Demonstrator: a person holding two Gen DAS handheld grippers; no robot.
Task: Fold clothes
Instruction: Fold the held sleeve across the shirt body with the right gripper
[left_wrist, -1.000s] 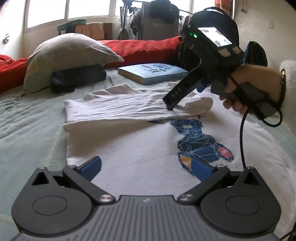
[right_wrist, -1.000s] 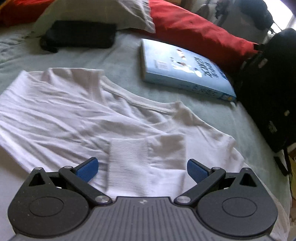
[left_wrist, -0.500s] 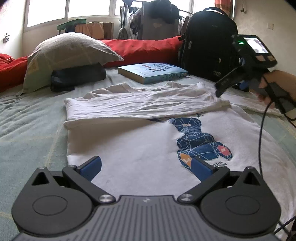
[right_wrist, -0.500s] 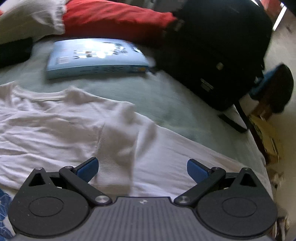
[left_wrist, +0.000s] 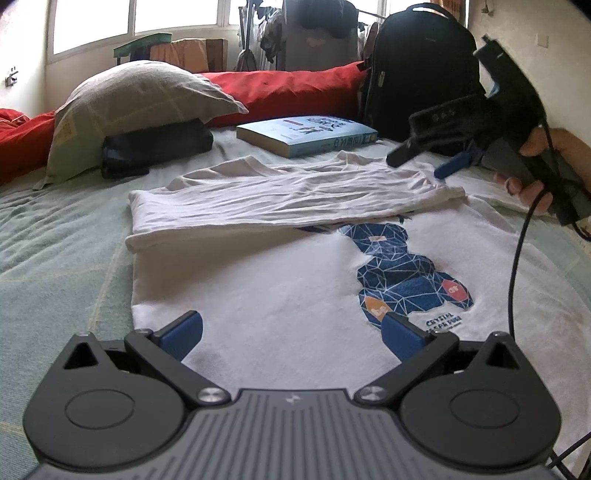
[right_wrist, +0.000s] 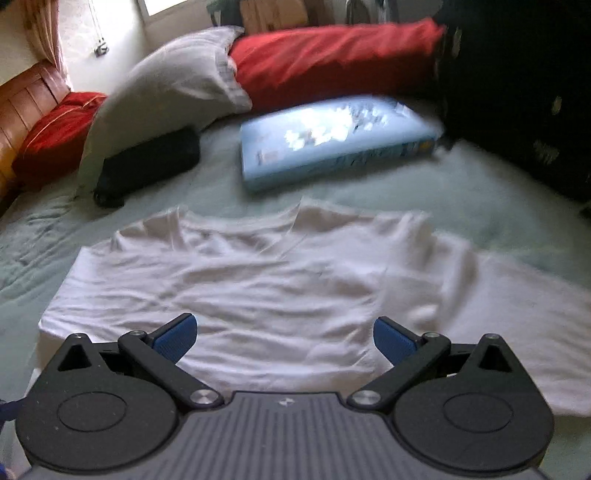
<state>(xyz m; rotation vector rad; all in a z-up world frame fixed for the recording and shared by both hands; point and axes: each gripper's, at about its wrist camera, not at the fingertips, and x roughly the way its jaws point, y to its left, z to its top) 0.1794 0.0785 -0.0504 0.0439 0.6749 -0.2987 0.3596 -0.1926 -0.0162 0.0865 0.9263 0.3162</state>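
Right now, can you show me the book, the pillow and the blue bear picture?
book (left_wrist: 306, 134), left wrist view, on its cover.
pillow (left_wrist: 140, 99), left wrist view, on its middle.
blue bear picture (left_wrist: 402, 273), left wrist view, on the bear's body.

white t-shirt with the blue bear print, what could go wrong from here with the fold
The folded-over far panel of the white t-shirt lies wrinkled with a slanted edge, so a second fold may come out crooked. The right gripper, open, hovers near that flap's corner and could snag it. The light blue book lies close behind the shirt; shifting cloth may bump it.
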